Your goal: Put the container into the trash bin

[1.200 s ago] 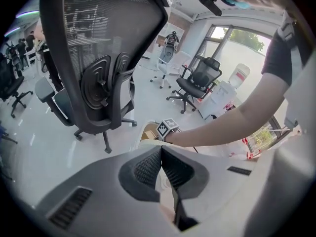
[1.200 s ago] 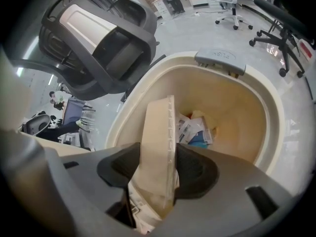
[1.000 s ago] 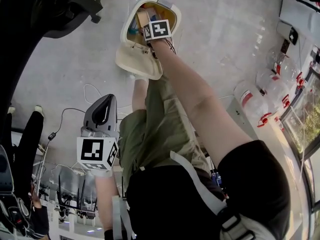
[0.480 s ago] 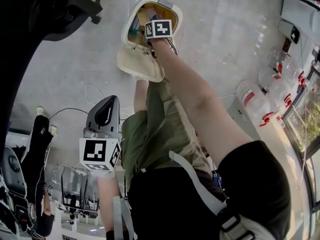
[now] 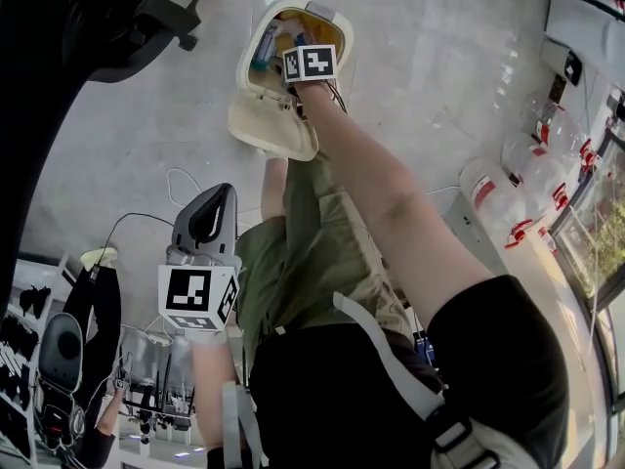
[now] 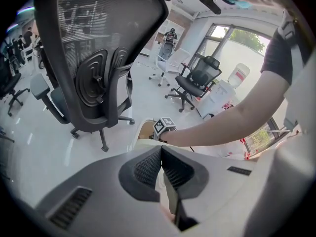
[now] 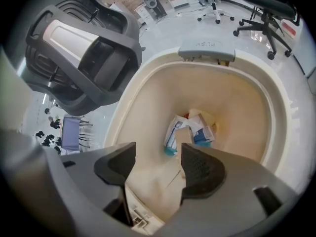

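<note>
Opening above the cream plastic trash bin (image 7: 247, 98), your right gripper (image 7: 158, 154) has the pale tan creased carton container (image 7: 153, 189) loose between its jaws. It looks light and crushable; pinch its flat sides gently. Your left gripper (image 6: 161, 154) is pressed together, empty.

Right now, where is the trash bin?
Head view, top centre: the trash bin stands open on the floor, directly beneath the right gripper, whose empty jaws are opening.
</note>
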Tool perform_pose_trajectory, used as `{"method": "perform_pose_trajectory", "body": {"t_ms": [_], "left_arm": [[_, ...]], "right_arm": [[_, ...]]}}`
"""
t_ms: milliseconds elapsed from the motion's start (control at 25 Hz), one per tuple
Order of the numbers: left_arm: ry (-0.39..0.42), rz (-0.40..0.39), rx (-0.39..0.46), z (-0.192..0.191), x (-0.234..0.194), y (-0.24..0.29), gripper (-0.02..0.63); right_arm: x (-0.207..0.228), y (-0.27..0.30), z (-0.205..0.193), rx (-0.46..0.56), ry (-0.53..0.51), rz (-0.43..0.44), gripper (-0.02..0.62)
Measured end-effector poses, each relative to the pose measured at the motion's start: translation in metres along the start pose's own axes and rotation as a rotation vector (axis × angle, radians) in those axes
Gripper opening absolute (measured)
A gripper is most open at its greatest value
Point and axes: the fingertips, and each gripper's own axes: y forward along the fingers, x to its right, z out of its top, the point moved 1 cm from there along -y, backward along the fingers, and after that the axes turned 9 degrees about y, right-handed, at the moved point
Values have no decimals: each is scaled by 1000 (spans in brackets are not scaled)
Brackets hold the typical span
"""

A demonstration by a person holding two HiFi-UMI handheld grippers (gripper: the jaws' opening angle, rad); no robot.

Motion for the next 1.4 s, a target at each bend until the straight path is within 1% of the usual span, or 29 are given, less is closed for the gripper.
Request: {"method": "perform_pose_trajectory", "body": {"t_ms": [240, 280, 400, 440, 480, 680, 1080, 1240, 1400], "left_arm": [[-2, 5, 21, 11, 4, -2, 8], [-2, 5, 24, 12, 4, -3, 8], [-5, 10, 36, 19, 6, -5, 8], [-6, 12, 40, 21, 7, -6, 8], [-6, 13, 43, 23, 8, -7, 8], [-6, 23, 58, 31, 11, -14, 9], [-20, 46, 111, 54, 20, -31, 8], [-36, 52, 129, 57, 25, -36, 8], [-40, 68, 150, 63, 24, -40, 8]], "right_arm": [[-2, -16, 1, 9, -28, -10, 276], [-2, -19, 1, 11, -39, -19, 241], [-3, -30, 6, 34, -100, -71, 65], [-3, -34, 7, 42, -124, -86, 38], [-4, -38, 8, 46, -142, -95, 31], [-14, -57, 9, 54, -169, -78, 20], [-45, -109, 11, 6, -303, -4, 15], [-57, -135, 14, 21, -369, 15, 15], [-70, -159, 18, 42, -461, 25, 15]]}}
